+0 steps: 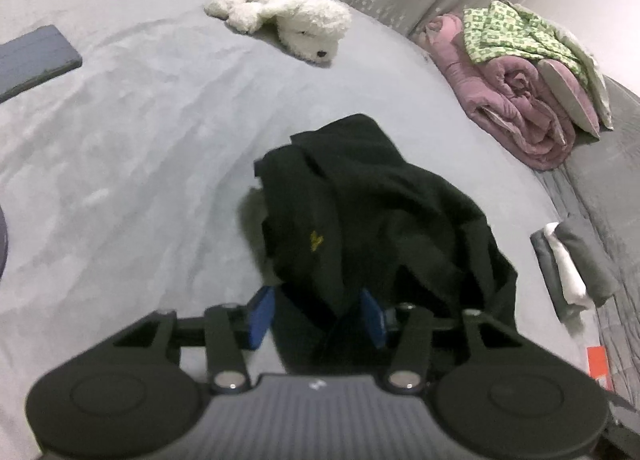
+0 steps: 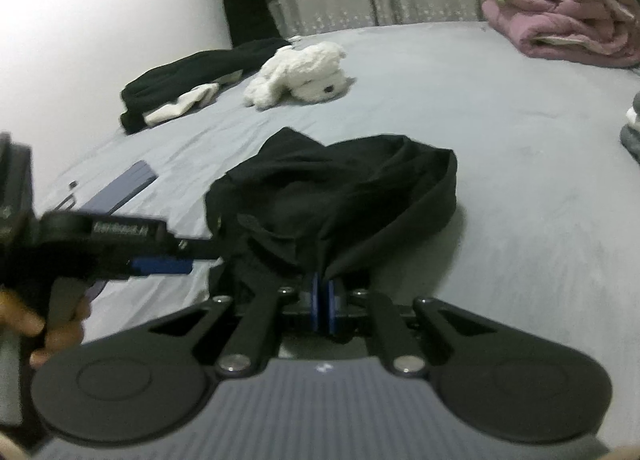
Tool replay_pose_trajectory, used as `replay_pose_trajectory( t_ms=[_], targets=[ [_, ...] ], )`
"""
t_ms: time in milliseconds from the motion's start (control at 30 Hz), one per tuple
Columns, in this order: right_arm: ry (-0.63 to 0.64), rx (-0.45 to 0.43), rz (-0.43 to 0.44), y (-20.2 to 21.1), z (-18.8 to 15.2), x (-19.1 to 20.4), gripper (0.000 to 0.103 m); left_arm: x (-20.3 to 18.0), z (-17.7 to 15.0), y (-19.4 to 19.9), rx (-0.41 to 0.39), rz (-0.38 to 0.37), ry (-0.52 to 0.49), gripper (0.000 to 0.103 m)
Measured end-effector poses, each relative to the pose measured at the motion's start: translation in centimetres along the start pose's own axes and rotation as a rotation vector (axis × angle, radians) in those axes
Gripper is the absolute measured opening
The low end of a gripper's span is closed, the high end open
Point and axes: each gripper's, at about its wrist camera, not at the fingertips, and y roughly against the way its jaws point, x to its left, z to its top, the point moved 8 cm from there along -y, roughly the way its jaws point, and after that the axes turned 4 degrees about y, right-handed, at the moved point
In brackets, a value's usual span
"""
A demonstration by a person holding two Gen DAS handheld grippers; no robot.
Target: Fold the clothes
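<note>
Folding is barely begun: near the plush dog (image 2: 298, 77), the right claw (image 2: 323, 310) pinches the crumpled black garment (image 2: 340, 195), the left claw (image 1: 316, 318) spread around its cloth.

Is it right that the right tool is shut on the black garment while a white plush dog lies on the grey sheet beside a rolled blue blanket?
Not quite: the rolled blanket is pink, not blue, as the right wrist view shows. The rest stands: the right tool is shut on the black garment, and the white plush dog lies on the grey sheet.
</note>
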Motion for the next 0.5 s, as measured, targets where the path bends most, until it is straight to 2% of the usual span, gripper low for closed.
replay_pose_trajectory(
  t_ms=[67, 500],
  targets=[
    [0.004, 0.017, 0.023, 0.3, -0.6, 0.2, 0.006, 0.0, 0.2, 0.0, -0.014, 0.011, -0.006, 0.060],
    [-0.014, 0.184, 0.204, 1.6, -4.9, 0.9, 0.007, 0.4, 0.5, -1.3, -0.026, 0.076, -0.014, 0.063]
  ],
)
